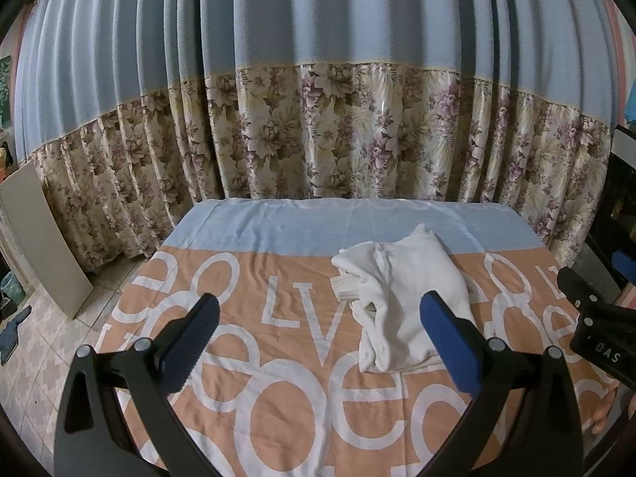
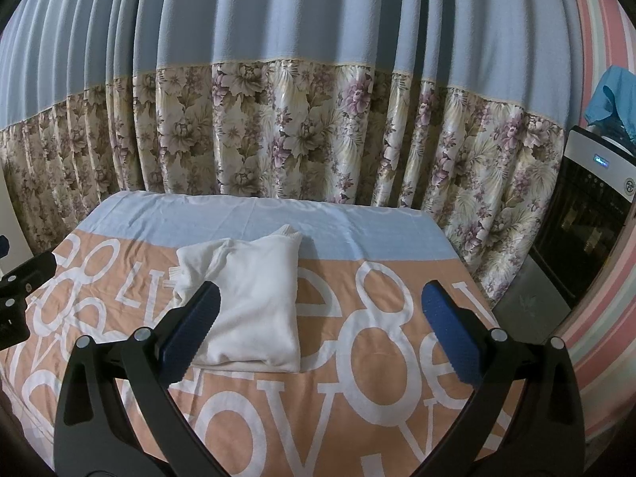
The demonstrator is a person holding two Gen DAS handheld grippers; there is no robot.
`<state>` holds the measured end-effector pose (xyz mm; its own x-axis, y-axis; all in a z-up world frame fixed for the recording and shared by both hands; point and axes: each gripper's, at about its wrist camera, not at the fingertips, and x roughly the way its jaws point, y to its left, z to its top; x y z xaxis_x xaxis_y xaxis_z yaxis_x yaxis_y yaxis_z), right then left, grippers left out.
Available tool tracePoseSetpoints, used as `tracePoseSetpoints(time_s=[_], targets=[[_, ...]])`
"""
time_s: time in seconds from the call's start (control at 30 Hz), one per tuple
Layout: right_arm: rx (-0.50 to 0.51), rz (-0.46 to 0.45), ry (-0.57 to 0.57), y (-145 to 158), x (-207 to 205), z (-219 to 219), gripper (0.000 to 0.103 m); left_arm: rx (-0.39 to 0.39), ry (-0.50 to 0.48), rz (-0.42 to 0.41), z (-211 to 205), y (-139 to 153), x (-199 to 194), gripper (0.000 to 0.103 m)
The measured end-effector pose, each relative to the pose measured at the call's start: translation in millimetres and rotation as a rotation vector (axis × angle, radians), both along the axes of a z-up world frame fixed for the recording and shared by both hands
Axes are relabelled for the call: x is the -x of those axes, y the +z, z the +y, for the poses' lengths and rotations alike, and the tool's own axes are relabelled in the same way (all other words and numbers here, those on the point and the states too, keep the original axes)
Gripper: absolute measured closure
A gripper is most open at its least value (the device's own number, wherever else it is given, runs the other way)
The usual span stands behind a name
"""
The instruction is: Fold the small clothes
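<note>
A small white garment point(image 1: 401, 298) lies folded in a compact bundle on the table, on an orange and blue cloth with white letters point(image 1: 278, 397). It also shows in the right wrist view point(image 2: 250, 302). My left gripper point(image 1: 320, 342) is open and empty, held above the cloth in front of and slightly left of the garment. My right gripper point(image 2: 320, 338) is open and empty, held above the cloth to the garment's front right. Its left finger point(image 2: 190, 330) overlaps the garment's near left corner in the image. The right gripper's body shows at the right edge of the left wrist view point(image 1: 596, 326).
A blue and floral curtain point(image 1: 318, 119) hangs right behind the table. A black appliance point(image 2: 584, 214) stands to the right. A grey board point(image 1: 43, 238) leans at the left over a tiled floor point(image 1: 43, 357). The table's far edge point(image 2: 258, 202) meets the curtain.
</note>
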<state>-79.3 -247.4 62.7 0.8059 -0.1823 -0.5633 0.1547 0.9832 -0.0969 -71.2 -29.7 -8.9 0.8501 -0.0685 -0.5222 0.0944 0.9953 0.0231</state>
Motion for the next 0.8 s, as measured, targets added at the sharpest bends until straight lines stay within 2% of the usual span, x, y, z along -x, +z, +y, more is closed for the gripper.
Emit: tracePoseSetpoints(time_s=[0.8], targets=[[0.005,-0.002,-0.004,-3.4,-0.5,-16.9,0.003,-0.018,0.002,-0.009,4.3,7.4,0.0,0.002]])
